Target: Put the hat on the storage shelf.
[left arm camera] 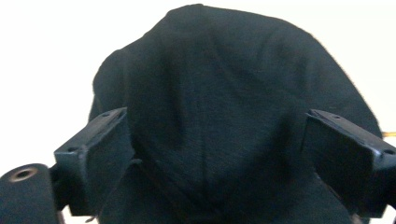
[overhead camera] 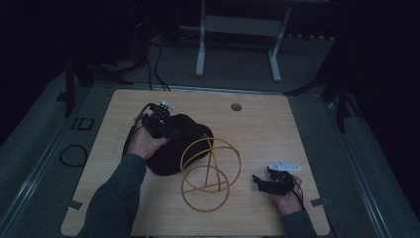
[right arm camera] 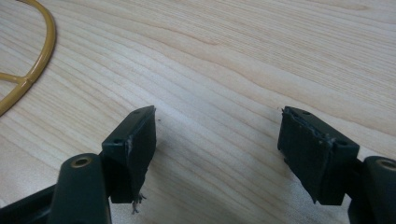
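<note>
- On the wooden bench [overhead camera: 257, 129], seen from the high view, a black cloth [overhead camera: 181, 144] lies heaped left of the middle, with no writing or label readable anywhere in the dim light.
- Left claw [overhead camera: 166, 119] sits at the cloth's far left edge, the person's hand wrapped round its body.
- Just beside the cloth, touching its right side, stands a yellow wire frame [overhead camera: 210, 173] of crossed hoops; it lies between the two hands.
- Right claw [overhead camera: 261, 182] rests low near the bench's right front, well apart from the cloth, with a grey three-cornered plate on top.
- A small round hole [overhead camera: 236, 106] marks the far side of the bench; a white stand and dark cables lie on the floor beyond.
- Along the left gripper view, the left claw [left arm camera: 215, 140] is spread wide, the black cloth [left arm camera: 224, 84] bulging between its jaws, pads not pressing it.
- Along the right gripper view, the right claw [right arm camera: 217, 140] is spread over bare bench [right arm camera: 233, 60], nothing between; the yellow wire frame [right arm camera: 32, 60] curves at the left edge.
</note>
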The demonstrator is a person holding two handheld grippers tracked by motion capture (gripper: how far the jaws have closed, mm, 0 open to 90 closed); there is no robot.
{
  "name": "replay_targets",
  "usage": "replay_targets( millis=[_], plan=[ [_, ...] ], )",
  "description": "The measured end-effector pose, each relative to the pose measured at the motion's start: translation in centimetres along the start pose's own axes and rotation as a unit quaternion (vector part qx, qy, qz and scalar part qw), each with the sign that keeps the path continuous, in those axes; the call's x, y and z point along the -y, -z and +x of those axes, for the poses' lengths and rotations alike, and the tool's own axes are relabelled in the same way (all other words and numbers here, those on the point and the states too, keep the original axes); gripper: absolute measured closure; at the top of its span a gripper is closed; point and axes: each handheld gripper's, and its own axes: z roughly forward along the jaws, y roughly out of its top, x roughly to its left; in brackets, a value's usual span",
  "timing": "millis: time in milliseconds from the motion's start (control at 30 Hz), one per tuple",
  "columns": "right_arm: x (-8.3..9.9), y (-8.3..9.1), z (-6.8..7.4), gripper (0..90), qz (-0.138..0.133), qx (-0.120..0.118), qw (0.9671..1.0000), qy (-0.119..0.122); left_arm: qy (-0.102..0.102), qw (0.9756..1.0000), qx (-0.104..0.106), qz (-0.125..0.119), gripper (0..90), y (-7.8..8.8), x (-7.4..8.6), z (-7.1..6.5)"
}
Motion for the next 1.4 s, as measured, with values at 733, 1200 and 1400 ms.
replay_targets(
  millis=[733, 1200, 1400],
  plan=[
    [0.0, 0.0, -0.1, 27.6, -0.002, -0.003, 1.0000, 0.000, 0.022, 0.9963, 0.004, 0.083, 2.8, -3.9, 0.4, 0.6],
    [0.0, 0.0, -0.1, 27.6, -0.001, -0.004, 1.0000, -0.001, 0.016, 0.9949, 0.028, 0.095, 76.6, -4.0, 0.8, 0.3],
    [0.0, 0.0, -0.1, 27.6, -0.001, -0.003, 1.0000, 0.000, -0.012, 0.9955, 0.012, 0.093, 84.6, -3.2, 0.5, -0.4]
  ],
)
